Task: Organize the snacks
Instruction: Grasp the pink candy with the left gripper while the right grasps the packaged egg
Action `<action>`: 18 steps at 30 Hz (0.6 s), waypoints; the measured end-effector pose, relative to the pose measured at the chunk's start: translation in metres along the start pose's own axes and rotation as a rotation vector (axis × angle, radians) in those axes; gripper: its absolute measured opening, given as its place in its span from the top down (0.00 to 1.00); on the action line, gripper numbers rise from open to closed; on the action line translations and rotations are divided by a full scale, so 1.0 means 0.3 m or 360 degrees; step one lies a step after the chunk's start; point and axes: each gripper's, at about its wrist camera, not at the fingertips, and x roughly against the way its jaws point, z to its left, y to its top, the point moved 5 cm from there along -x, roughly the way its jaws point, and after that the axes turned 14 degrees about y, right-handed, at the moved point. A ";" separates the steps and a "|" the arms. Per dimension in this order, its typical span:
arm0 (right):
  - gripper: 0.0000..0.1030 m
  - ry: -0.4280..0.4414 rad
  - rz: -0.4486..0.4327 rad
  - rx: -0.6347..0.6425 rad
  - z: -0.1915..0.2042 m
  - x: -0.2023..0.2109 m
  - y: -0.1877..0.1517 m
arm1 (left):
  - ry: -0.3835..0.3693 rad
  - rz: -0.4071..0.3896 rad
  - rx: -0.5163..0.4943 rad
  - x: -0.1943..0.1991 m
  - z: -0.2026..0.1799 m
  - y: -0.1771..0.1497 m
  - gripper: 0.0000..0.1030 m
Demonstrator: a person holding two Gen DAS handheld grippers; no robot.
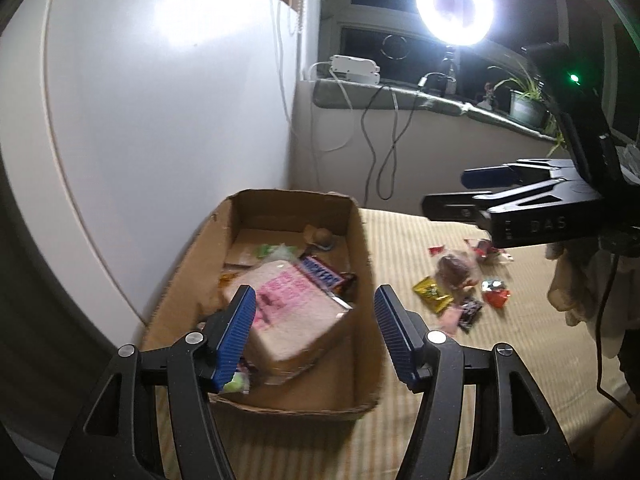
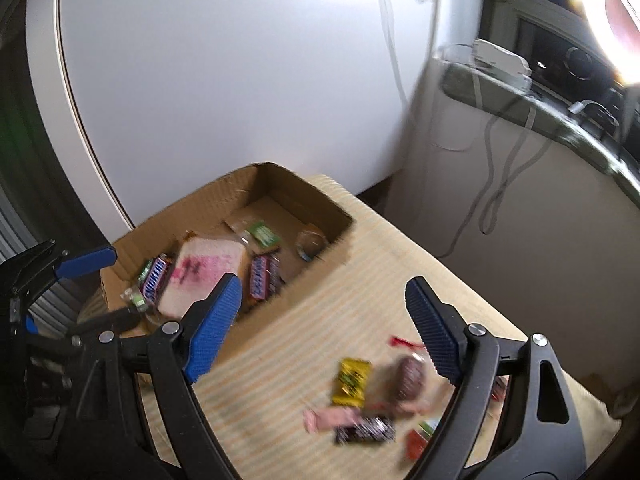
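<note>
A striped bed (image 1: 420,420) carries a cardboard box (image 1: 360,280) at the wall side and loose snacks (image 1: 460,284) beside it.

A home, folks: striped cloth on the table (image 1: 420,412), potted plant (image 1: 527,101) on the windowsill (image 1: 400,96) (ring light (image 1: 455,7) blazing).

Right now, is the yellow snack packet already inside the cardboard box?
No, the yellow snack packet lies on the striped cloth outside the cardboard box.
</note>
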 end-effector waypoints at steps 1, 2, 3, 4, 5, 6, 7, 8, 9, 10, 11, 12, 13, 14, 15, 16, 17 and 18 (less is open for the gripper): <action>0.16 -0.0012 -0.0006 -0.0011 -0.013 0.024 -0.016 | -0.0014 -0.0005 -0.0005 0.005 -0.017 0.000 0.40; 0.16 -0.0026 -0.0011 -0.0023 -0.029 0.049 -0.031 | -0.0029 -0.0006 -0.0012 0.007 -0.035 -0.001 0.40; 0.16 -0.0041 -0.0020 -0.0040 -0.045 0.075 -0.048 | -0.0046 -0.0007 -0.0023 0.011 -0.055 -0.002 0.40; 0.16 -0.0051 -0.0027 -0.0056 -0.060 0.098 -0.065 | -0.0061 -0.0008 -0.0034 0.015 -0.074 -0.004 0.40; 0.16 -0.0064 -0.0034 -0.0079 -0.082 0.126 -0.086 | -0.0075 -0.0008 -0.0044 0.016 -0.091 -0.006 0.40; 0.16 -0.0075 -0.0037 -0.0095 -0.098 0.145 -0.101 | -0.0095 -0.0006 -0.0059 0.017 -0.116 -0.008 0.40; 0.16 -0.0087 -0.0039 -0.0112 -0.116 0.165 -0.119 | -0.0113 -0.0003 -0.0069 0.018 -0.137 -0.011 0.40; 0.16 -0.0103 -0.0037 -0.0134 -0.141 0.189 -0.144 | -0.0132 0.0003 -0.0078 0.016 -0.159 -0.011 0.41; 0.16 -0.0118 -0.0036 -0.0152 -0.163 0.207 -0.163 | -0.0152 0.0011 -0.0089 0.015 -0.180 -0.014 0.41; 0.16 -0.0132 -0.0034 -0.0171 -0.183 0.224 -0.181 | -0.0167 0.0018 -0.0098 0.014 -0.198 -0.018 0.41; 0.16 -0.0146 -0.0031 -0.0199 -0.213 0.242 -0.209 | -0.0181 0.0026 -0.0108 0.014 -0.219 -0.023 0.41; 0.16 -0.0152 -0.0025 -0.0222 -0.236 0.252 -0.232 | -0.0203 0.0041 -0.0121 0.007 -0.247 -0.030 0.41; 0.16 -0.0159 -0.0015 -0.0245 -0.260 0.260 -0.257 | -0.0217 0.0050 -0.0129 0.004 -0.265 -0.035 0.41; 0.16 -0.0166 -0.0009 -0.0256 -0.274 0.266 -0.275 | -0.0235 0.0062 -0.0143 -0.001 -0.290 -0.042 0.41; 0.16 -0.0170 0.0000 -0.0276 -0.295 0.271 -0.300 | -0.0247 0.0071 -0.0156 -0.003 -0.312 -0.049 0.41; 0.16 -0.0166 0.0008 -0.0290 -0.307 0.270 -0.316 | -0.0261 0.0084 -0.0168 -0.009 -0.333 -0.056 0.41; 0.16 -0.0155 0.0019 -0.0310 -0.322 0.266 -0.340 | -0.0271 0.0095 -0.0176 -0.014 -0.350 -0.061 0.41; 0.16 -0.0145 0.0028 -0.0322 -0.330 0.260 -0.355 | -0.0286 0.0114 -0.0185 -0.025 -0.372 -0.069 0.41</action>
